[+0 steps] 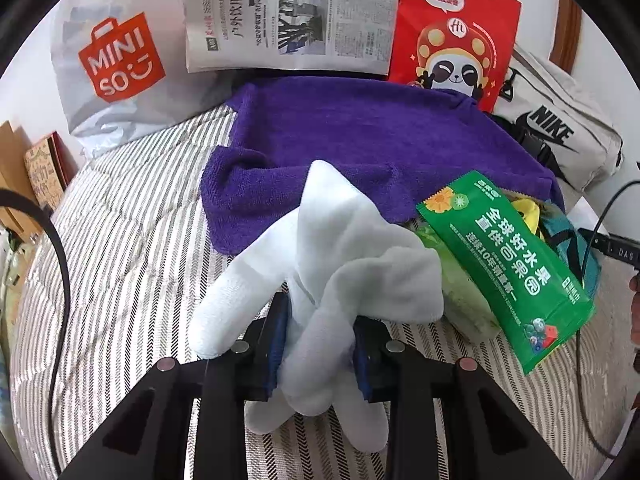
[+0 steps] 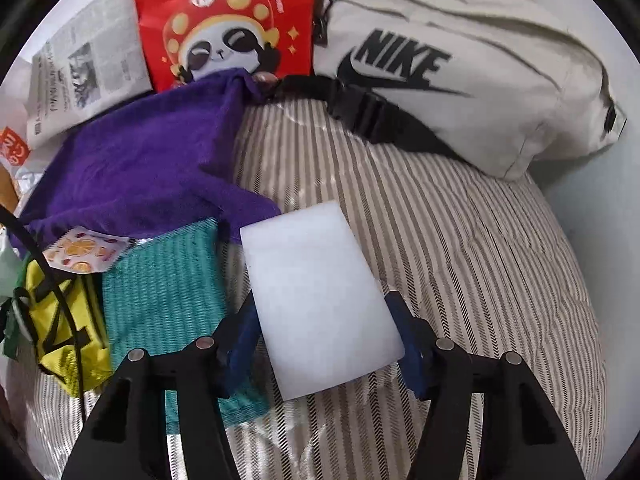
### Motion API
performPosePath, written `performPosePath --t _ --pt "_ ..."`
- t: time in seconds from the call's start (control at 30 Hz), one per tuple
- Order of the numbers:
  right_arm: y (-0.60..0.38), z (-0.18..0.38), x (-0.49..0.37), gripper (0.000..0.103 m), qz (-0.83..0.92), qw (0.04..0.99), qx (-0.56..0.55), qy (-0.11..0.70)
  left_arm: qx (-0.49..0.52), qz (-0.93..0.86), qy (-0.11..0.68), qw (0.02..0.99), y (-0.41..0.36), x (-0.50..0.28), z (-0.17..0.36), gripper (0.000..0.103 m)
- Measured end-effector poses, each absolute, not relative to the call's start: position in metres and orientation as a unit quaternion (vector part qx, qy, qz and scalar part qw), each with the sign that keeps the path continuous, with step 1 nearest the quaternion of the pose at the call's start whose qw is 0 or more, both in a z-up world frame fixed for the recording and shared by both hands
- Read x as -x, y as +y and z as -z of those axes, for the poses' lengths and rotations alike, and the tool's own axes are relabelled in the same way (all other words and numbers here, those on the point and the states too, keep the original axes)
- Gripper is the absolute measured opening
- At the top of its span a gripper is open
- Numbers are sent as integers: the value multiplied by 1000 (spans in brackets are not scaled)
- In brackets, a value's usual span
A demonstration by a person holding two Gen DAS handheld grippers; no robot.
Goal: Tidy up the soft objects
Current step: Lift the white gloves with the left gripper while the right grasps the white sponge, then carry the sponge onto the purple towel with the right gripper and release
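Observation:
In the left wrist view my left gripper is shut on a bunched white cloth, which drapes over and below the fingers above the striped bedding. A purple towel lies just beyond it. In the right wrist view my right gripper holds a white foam sponge block between its blue pads, just above the striped bedding. The purple towel and a teal cloth lie to its left.
A green snack packet lies right of the white cloth. A Miniso bag, a newspaper, a red panda bag and a Nike bag line the back. A yellow pouch lies at left. A cable crosses the left.

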State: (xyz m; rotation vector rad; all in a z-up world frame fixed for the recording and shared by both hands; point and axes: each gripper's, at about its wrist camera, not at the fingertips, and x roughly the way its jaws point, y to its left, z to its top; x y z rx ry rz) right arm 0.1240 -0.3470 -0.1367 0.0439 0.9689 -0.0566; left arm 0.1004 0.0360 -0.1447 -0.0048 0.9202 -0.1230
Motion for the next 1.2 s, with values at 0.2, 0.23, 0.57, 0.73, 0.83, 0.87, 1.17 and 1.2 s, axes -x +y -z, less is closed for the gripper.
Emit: performPosePath --t 0.2,0.23,0.57,0.73,0.83,0.87,1.17,1.2 --pt "-342 106 -110 60 16 899 -12 437 41 75 442 893 48 -93 126 23" --pt "-341 103 -109 60 13 900 -12 435 37 74 437 896 48 -90 123 23" --pt "-321 79 -104 60 -11 906 -11 422 44 90 394 913 55 -63 74 22" --pt "-304 67 -103 60 -31 911 -10 412 46 94 383 918 56 -61 58 22" --pt "-294 59 -108 60 -44 912 -10 408 48 92 381 919 59 -63 52 22" --pt "-291 57 -109 60 -46 912 -8 407 47 91 379 920 61 -63 49 22" --pt "-272 40 -136 60 -67 911 -25 406 62 79 372 923 75 -87 33 22" --pt "-270 39 -139 60 -69 911 -25 405 66 83 371 923 76 -91 32 22"
